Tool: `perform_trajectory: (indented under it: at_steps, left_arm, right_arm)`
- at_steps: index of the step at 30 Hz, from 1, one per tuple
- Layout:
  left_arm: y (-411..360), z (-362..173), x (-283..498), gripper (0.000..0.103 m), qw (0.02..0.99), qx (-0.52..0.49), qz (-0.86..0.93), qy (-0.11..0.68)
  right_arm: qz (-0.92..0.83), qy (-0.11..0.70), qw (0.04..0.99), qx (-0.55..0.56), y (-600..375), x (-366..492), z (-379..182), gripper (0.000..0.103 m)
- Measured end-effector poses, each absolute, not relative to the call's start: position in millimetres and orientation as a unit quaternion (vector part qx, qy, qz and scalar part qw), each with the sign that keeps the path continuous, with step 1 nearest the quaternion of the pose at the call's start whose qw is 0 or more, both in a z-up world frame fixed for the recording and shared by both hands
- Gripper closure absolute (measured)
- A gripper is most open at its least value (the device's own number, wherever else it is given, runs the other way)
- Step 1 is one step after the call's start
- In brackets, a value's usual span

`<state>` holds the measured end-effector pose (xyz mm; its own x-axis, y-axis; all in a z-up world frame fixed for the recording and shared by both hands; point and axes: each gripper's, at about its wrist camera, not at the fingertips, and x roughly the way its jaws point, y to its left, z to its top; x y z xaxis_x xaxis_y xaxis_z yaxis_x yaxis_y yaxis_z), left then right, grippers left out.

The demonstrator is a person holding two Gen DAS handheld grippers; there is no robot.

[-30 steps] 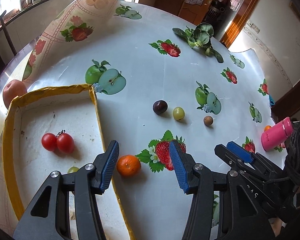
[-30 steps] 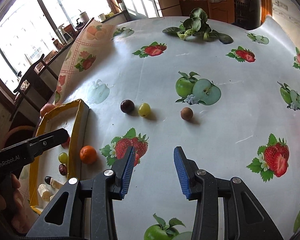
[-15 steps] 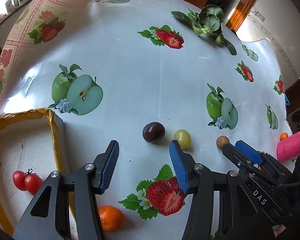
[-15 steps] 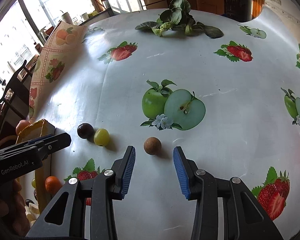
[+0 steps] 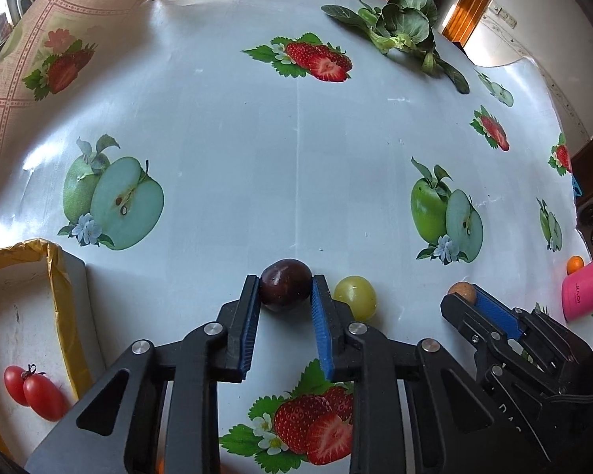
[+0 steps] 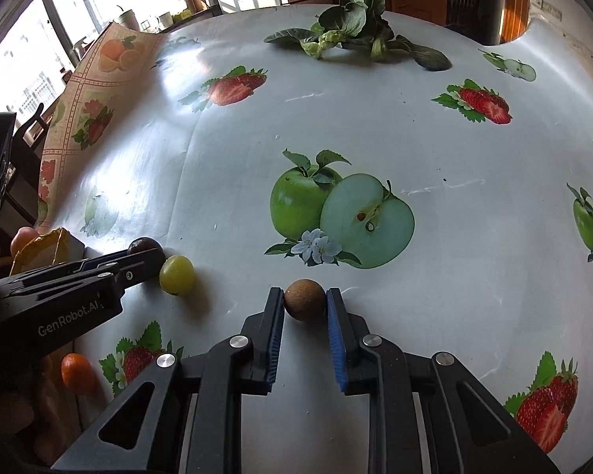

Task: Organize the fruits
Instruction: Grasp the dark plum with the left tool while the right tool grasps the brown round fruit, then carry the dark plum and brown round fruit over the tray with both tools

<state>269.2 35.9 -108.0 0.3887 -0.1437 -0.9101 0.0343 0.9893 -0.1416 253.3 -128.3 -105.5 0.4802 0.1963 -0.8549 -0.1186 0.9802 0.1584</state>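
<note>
My left hand-held gripper (image 5: 285, 290) is clamped on a dark purple plum (image 5: 285, 289), round and glossy, its ribbed blue pads pressing both sides while the fruit sits on the counter (image 5: 233, 150). Just to its right lies a smooth, translucent green grape (image 5: 355, 297), touching the gripper's right finger. My right hand-held gripper (image 6: 305, 301) is closed on a small brown ball of fruit (image 6: 304, 299) with a dull, rough skin, also resting on the counter. The counter wears a shiny plastic cloth printed with strawberries and halved green apples. At my far left I see a shallow white tray (image 5: 65, 300) edged in crinkled yellow tape, holding two oval red cherry tomatoes (image 5: 33, 391). A small tangerine (image 6: 77, 371) lies beside the tray. A leafy green vegetable (image 5: 405, 27) lies at the far edge, and a glossy pink cylinder (image 5: 587, 290) rests on its side at the right.
</note>
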Motion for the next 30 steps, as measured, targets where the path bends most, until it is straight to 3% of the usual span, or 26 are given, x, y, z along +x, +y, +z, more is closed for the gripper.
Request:
perform_trajectory:
  at_steps: [30]
  left_arm:
    - [122, -50, 118, 0.080, 0.845, -0.150, -0.019, 0.514]
  right_arm:
    - [0.192, 0.473, 0.858, 0.050, -65, 126, -37, 0.081]
